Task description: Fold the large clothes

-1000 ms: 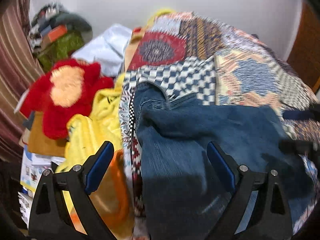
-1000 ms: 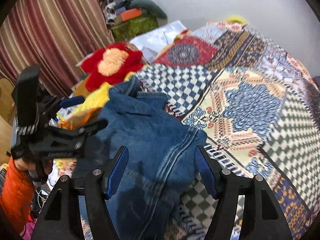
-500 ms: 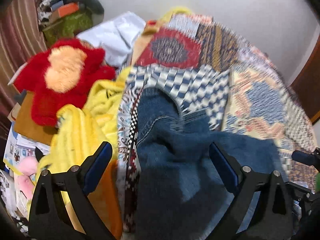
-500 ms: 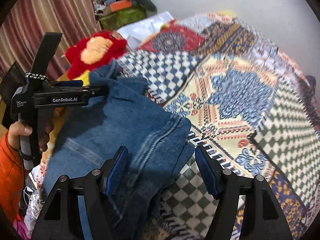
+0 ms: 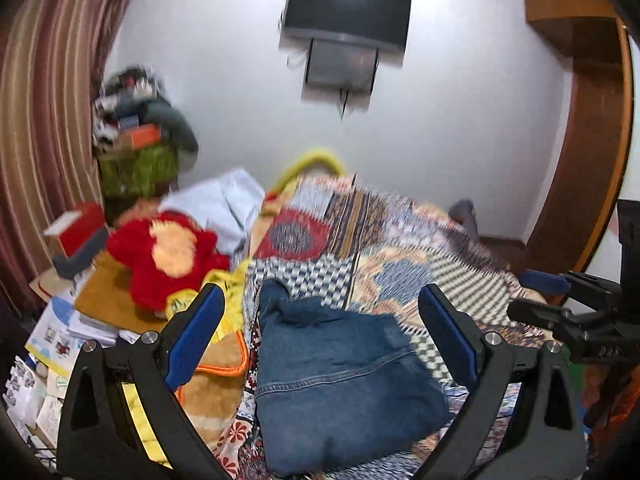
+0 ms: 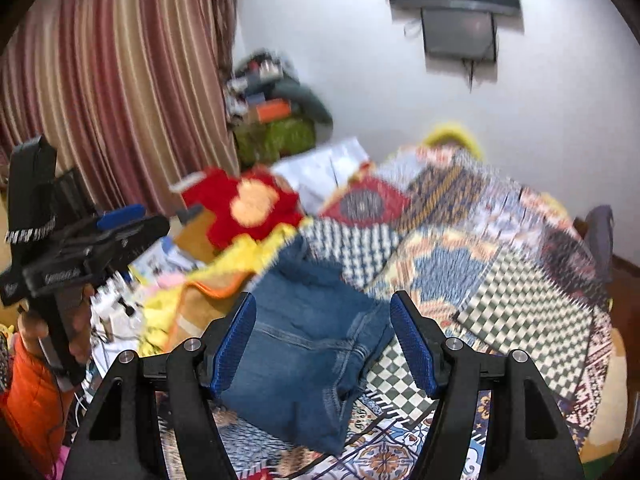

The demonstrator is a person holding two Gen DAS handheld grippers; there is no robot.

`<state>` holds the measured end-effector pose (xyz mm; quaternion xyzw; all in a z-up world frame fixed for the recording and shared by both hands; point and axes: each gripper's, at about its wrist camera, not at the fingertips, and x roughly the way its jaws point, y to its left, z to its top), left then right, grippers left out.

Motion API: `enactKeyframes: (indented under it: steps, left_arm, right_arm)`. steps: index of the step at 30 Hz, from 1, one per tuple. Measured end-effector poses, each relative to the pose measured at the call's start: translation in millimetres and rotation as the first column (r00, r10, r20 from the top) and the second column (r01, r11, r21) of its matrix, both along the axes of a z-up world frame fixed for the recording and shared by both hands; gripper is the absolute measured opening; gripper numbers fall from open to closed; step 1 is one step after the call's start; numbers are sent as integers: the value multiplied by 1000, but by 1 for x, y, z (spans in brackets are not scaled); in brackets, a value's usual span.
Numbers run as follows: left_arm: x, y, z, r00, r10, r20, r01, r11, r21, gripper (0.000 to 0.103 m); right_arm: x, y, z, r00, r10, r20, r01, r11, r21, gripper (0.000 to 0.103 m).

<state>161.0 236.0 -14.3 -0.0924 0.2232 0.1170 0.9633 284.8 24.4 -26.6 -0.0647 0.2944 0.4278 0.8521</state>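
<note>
Folded blue jeans (image 5: 340, 380) lie in a compact bundle on the patterned bedspread (image 5: 420, 240), near its front left edge. They also show in the right wrist view (image 6: 312, 344). My left gripper (image 5: 320, 336) is open and empty, raised above and behind the jeans. My right gripper (image 6: 324, 340) is open and empty, also raised over the jeans. The right gripper shows at the right edge of the left wrist view (image 5: 560, 304). The left gripper shows at the left of the right wrist view (image 6: 80, 240), held by a hand in an orange sleeve.
A red and orange plush toy (image 5: 168, 252), yellow cloth (image 5: 224, 284) and an orange-edged towel (image 5: 216, 376) lie left of the jeans. Papers and boxes (image 5: 60, 332) are stacked at the left. A striped curtain (image 6: 120, 100), a wall television (image 5: 348, 12) and a wooden wardrobe (image 5: 580, 140) surround the bed.
Both grippers have pulled up and back from the jeans, so the view now takes in the wall and television. The jeans stay folded on the bedspread.
</note>
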Motion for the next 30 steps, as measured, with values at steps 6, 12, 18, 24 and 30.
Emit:
enactKeyframes:
  steps: [6,12,18,24,30]
  left_arm:
    - [-60,-54,27,993,29,110,-43,991,123,99]
    - [-97,-85,36,982,47,182,-73,987,140,99]
    - [-118,-104,42,972,58,228,-97,982,164,100]
    - [-126,-107,38,972,71,225,-102,986,132,102]
    - [-129,-105,36,974,73,215,-97,990,101,103]
  right_arm:
    - [-55,-39,41,997,-24,67,14,989,145,67]
    - [-109,-64,60,984,-91,153,58,976,208,67]
    - [-148,-78,61,963,-152,222,102,970,221,87]
    - [-166,-88,63,947,-200,252,141,962,235,103]
    - [-175,-87,64,935,-210,285,149,964,221,103]
